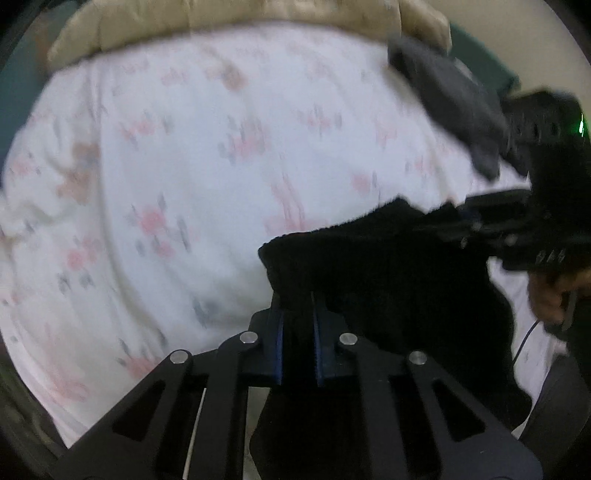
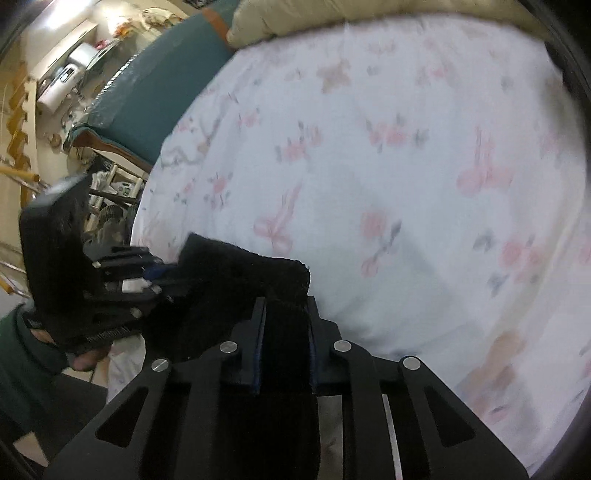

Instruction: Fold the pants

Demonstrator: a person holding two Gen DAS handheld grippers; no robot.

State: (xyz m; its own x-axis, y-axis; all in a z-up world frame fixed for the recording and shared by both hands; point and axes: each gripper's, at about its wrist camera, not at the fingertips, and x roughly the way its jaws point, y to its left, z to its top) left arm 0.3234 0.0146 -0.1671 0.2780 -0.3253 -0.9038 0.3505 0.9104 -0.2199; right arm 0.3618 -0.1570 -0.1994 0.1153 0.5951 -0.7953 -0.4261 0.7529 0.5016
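Black pants (image 1: 369, 266) are bunched over the near edge of the bed, a thick doubled-looking edge held up between the two grippers; most of the garment hangs dark below and is hard to read. The left gripper (image 1: 298, 314) is nearly closed, pads pinching black cloth. The right gripper (image 2: 286, 325) is closed on a thicker wad of the same cloth.

Progress, as a guess: early or mid. No flat, finished fold shows; the pants are lifted, not laid out. Spreading on the sheet (image 1: 184, 166) and the folds themselves look still to do.

The left view shows the right gripper off to the side, gripping the far end of the edge, plus a tan blanket (image 1: 221, 22) at the far side. The right view alone shows a green sleeve (image 2: 22, 354), the teal headboard (image 2: 166, 99) and room clutter beyond.
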